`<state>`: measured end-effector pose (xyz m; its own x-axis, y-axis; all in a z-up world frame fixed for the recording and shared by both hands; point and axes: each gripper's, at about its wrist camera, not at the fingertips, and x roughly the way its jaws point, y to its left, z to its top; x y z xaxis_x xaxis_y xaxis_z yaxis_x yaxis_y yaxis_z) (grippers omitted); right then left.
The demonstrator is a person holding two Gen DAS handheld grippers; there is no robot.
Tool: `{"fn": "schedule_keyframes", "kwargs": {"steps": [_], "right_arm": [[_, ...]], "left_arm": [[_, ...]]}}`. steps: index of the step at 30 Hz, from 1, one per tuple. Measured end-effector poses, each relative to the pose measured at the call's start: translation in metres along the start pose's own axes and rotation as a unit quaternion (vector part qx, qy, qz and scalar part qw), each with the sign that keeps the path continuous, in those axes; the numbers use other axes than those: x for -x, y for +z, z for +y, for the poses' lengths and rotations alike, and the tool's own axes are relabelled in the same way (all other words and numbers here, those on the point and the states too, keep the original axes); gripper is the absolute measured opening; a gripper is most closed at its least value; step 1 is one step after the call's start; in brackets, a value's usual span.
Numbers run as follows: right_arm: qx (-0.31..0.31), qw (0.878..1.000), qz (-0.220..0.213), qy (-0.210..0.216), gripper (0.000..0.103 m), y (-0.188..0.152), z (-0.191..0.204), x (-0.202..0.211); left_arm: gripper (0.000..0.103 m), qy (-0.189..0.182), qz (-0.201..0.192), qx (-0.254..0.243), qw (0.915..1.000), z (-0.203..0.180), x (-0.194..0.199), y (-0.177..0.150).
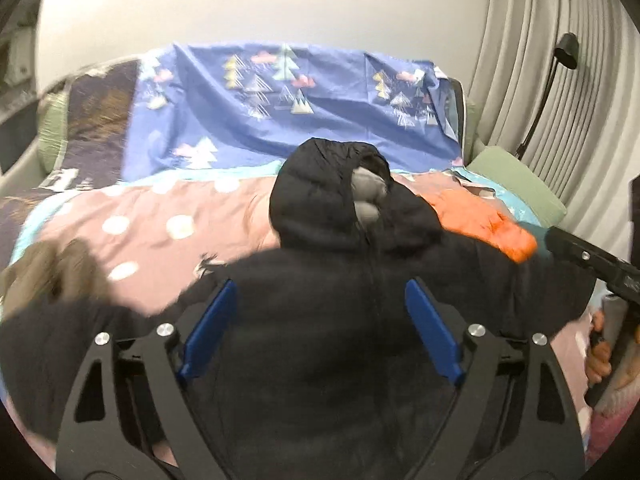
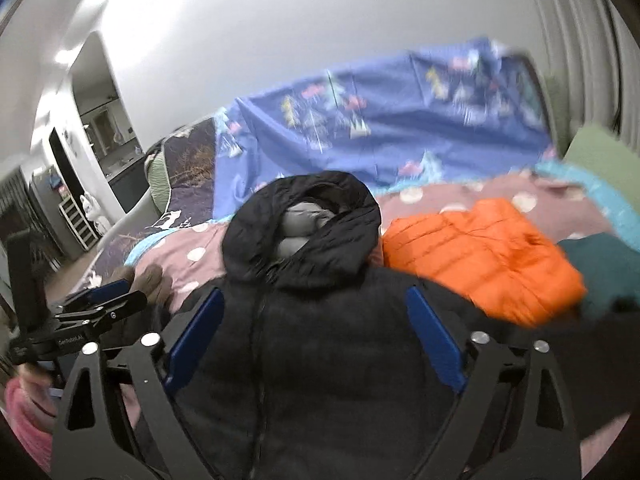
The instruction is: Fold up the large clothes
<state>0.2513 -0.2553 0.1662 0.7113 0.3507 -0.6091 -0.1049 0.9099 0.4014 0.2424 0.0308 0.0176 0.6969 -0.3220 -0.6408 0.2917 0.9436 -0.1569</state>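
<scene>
Bed cover (image 1: 152, 216), pink with white dots, open at left; blue sheet (image 1: 248, 104) at far edge. One black hooded jacket (image 1: 332, 280) lies near centre, one folded orange jacket (image 2: 480, 256) to its right. Left gripper (image 1: 320, 328) and right gripper (image 2: 316, 336): both spread wide, nothing gripped.

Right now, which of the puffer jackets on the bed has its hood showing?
The black jacket, hood up toward the wall; the orange jacket beside it shows none.

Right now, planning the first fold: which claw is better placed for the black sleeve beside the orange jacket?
Right claw, probably: open, it hangs by the orange jacket and sleeve; the left claw sits opposite.
</scene>
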Motion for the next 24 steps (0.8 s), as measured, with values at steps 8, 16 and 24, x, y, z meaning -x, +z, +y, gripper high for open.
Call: {"fn": "schedule_keyframes", "kwargs": {"steps": [8, 16, 24], "right_arm": [[-0.180, 0.977, 0.099, 0.056, 0.074, 0.051, -0.082, -0.159], [-0.230, 0.956, 0.126, 0.128, 0.010, 0.062, -0.084, -0.217], [-0.026, 0.980, -0.024, 0.198, 0.005, 0.080, -0.018, -0.094]], "left_arm": [[0.086, -0.011, 0.051, 0.074, 0.9959, 0.044, -0.137, 0.084], [0.018, -0.072, 0.118, 0.074, 0.9876, 0.036, -0.209, 0.104], [0.007, -0.151, -0.022, -0.002, 0.9883, 0.006, -0.090, 0.103]]}}
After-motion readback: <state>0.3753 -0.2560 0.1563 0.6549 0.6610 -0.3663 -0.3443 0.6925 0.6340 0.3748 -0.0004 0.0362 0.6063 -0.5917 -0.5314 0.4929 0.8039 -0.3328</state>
